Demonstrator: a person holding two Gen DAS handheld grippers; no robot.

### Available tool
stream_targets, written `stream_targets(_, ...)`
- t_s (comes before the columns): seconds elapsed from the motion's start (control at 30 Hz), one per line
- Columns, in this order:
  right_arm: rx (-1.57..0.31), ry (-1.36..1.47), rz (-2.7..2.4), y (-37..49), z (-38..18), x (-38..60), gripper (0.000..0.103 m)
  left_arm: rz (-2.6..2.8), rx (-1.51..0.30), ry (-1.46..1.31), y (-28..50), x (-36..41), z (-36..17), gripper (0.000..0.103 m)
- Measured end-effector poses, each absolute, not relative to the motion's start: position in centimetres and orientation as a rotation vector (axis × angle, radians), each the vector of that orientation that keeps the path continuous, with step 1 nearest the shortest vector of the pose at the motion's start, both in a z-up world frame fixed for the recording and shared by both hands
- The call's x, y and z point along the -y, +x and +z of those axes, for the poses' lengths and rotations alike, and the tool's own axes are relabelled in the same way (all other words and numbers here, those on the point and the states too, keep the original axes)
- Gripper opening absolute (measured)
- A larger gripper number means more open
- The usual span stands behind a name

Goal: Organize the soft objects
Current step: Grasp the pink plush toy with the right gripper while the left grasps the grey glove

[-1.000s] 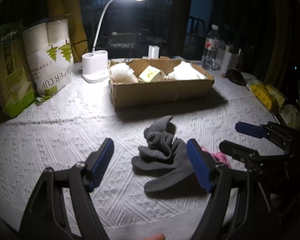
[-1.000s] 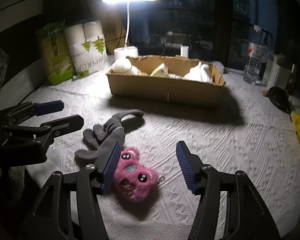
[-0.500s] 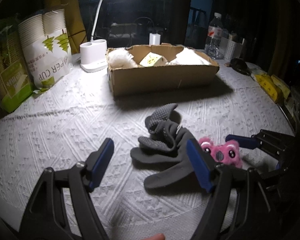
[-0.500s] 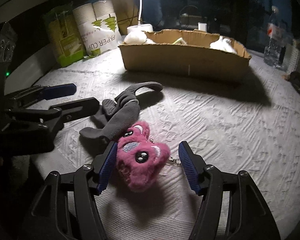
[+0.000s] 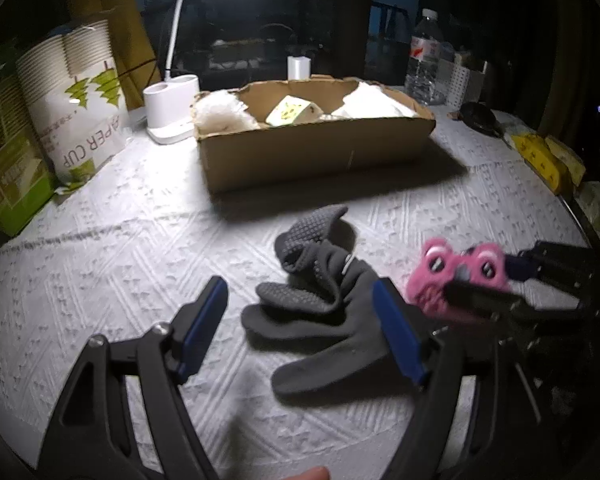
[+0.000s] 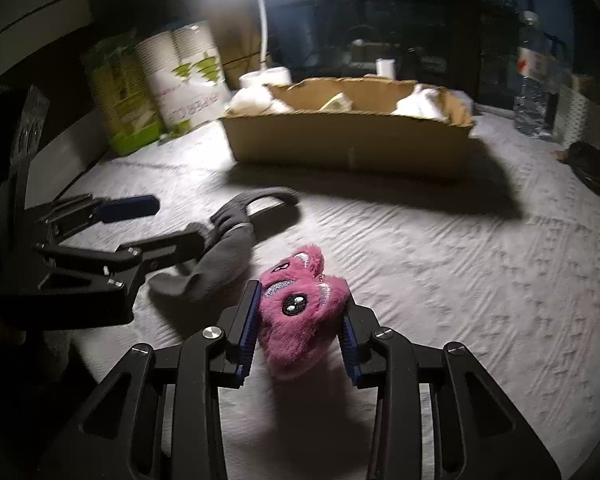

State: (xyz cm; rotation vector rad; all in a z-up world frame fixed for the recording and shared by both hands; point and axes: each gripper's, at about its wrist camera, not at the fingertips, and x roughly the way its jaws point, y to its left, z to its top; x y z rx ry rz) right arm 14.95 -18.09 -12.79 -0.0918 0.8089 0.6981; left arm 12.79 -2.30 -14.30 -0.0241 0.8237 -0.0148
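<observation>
My right gripper (image 6: 300,332) is shut on a pink plush toy (image 6: 300,308) and holds it just above the white tablecloth; the toy also shows in the left wrist view (image 5: 456,276). A pair of grey gloves (image 5: 320,304) lies crumpled on the cloth between the fingers of my open left gripper (image 5: 300,332), which hovers over them. The gloves also show in the right wrist view (image 6: 224,256), left of the toy. A cardboard box (image 5: 316,148) holding white soft items and a yellow one stands further back.
A white desk lamp base (image 5: 168,108), a paper cup pack (image 5: 76,120) and a green bag stand at the back left. A water bottle (image 5: 424,64), a dark object (image 6: 588,164) and yellow packets (image 5: 544,160) are on the right.
My right gripper has closed around the pink plush toy and raised it off the cloth. My left gripper has stayed open over the gloves and tilted slightly downward.
</observation>
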Motion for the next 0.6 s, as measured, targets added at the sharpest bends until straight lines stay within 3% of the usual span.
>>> stream_targets(0.43,-0.786,-0.050,0.637,17.3,-12.5,20.6,0.037,-0.080,-0.904,0.042,15.6,4.8,-16.3,0.075)
stream_targets(0.5,-0.784,-0.049,0.634,17.5,-12.3,20.7,0.037,-0.090,-0.916,0.059,15.7,5.1,-16.6,0.066)
stream_targets(0.57,-0.777,-0.045,0.632,17.6,-12.0,20.8,0.037,-0.116,-0.933,0.064,15.7,5.3,-16.9,0.047)
stream_targets(0.6,-0.773,-0.045,0.632,17.7,-11.9,20.8,0.037,-0.125,-0.937,0.063,15.8,5.4,-17.0,0.044)
